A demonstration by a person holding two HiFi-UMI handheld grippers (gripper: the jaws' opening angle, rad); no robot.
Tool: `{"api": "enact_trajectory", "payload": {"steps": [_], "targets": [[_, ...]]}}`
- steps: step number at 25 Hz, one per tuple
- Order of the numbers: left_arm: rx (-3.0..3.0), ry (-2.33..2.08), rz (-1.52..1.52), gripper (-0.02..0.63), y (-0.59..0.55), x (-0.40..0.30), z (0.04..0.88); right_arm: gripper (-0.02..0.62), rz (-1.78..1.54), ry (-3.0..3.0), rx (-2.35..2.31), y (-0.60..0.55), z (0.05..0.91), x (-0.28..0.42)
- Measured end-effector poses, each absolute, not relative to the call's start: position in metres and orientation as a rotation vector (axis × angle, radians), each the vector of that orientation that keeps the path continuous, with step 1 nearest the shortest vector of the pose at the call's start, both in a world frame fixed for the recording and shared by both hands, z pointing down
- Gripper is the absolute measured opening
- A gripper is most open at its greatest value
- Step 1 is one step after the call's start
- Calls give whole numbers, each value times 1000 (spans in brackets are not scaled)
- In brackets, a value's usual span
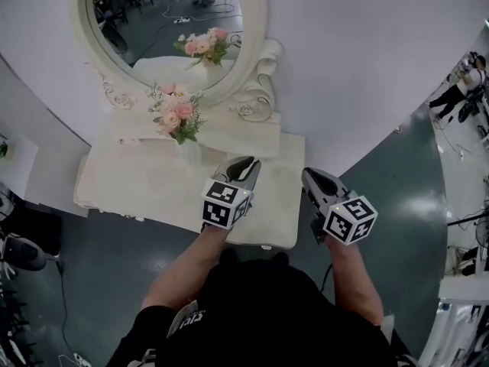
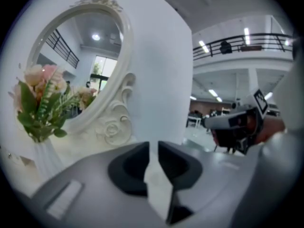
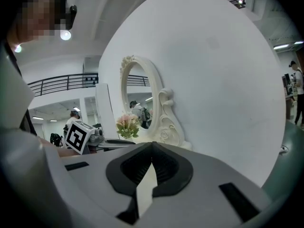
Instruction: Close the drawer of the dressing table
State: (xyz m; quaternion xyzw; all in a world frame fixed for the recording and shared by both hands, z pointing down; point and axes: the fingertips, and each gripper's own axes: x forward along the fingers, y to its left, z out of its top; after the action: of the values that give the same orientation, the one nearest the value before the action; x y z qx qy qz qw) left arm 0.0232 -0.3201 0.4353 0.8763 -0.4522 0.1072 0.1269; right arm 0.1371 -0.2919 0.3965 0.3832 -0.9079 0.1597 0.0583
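Lower centre of the head view, nearest me: my left gripper hangs over the right front part of the cream dressing table, jaws a narrow slit apart with nothing between them. My right gripper sits just off the table's right edge, over the dark floor, jaws pressed together and empty. I can't pick out the drawer itself from above. Further up stand the pink flowers, then the oval mirror against the white wall.
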Motion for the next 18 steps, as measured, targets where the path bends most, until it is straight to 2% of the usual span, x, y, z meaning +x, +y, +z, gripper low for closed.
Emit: {"api": "enact_trajectory", "payload": {"steps": [13, 18], "targets": [[2548, -1440, 210, 26, -323, 41, 372, -8, 231, -2804, 1217, -289, 364, 214], [2551, -1489, 203, 23, -326, 33, 364, -8, 204, -2825, 1245, -289, 352, 221]]}}
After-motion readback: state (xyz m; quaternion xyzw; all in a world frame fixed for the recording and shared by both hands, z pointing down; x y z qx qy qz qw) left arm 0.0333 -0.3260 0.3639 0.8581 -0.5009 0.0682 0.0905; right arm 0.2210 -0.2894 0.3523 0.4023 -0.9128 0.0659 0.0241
